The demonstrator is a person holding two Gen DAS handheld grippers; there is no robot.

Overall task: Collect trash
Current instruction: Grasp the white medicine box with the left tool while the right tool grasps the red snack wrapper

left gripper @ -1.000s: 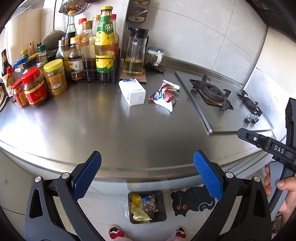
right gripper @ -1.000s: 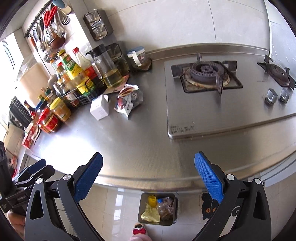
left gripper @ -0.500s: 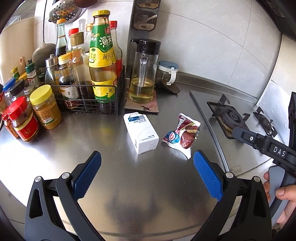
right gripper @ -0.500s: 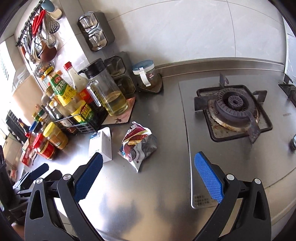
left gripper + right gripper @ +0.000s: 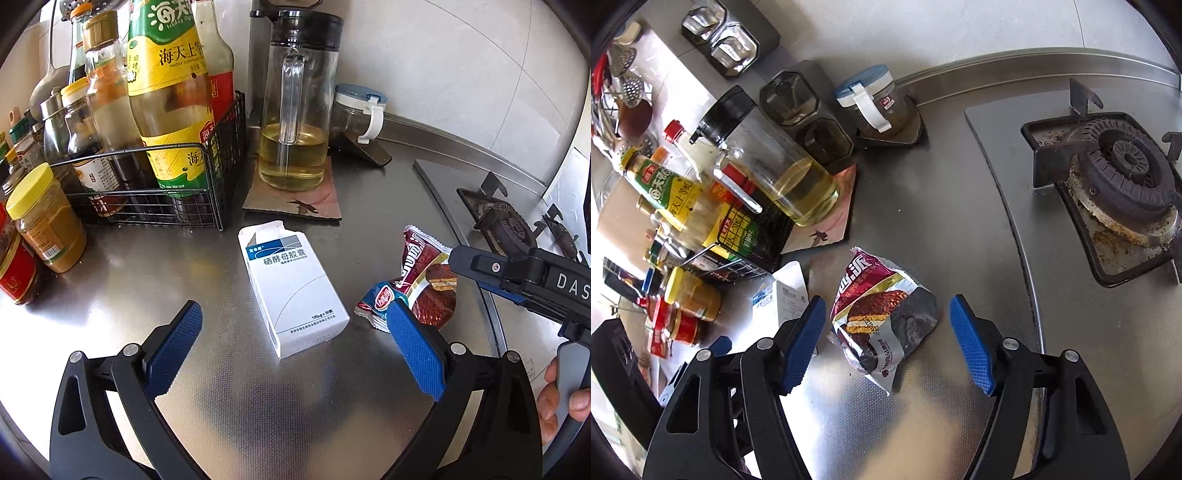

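A white medicine box point(image 5: 293, 286) lies on the steel counter, and also shows in the right wrist view point(image 5: 783, 295). My left gripper point(image 5: 295, 350) is open with the box's near end between its blue pads. A red snack wrapper point(image 5: 882, 317) lies right of the box, and also shows in the left wrist view point(image 5: 424, 284). My right gripper point(image 5: 886, 339) is open and straddles the wrapper without touching it. Its body reaches over the wrapper in the left wrist view point(image 5: 524, 280).
A wire rack of sauce bottles point(image 5: 159, 147), an oil jug point(image 5: 295, 110) on a mat and jars point(image 5: 46, 218) stand behind the box. A small lidded jar point(image 5: 875, 99) is by the wall. The gas burner point(image 5: 1123, 173) is to the right.
Both grippers moved forward over the counter and down. The box now sits between the left pads and the wrapper between the right pads. Both stayed open.
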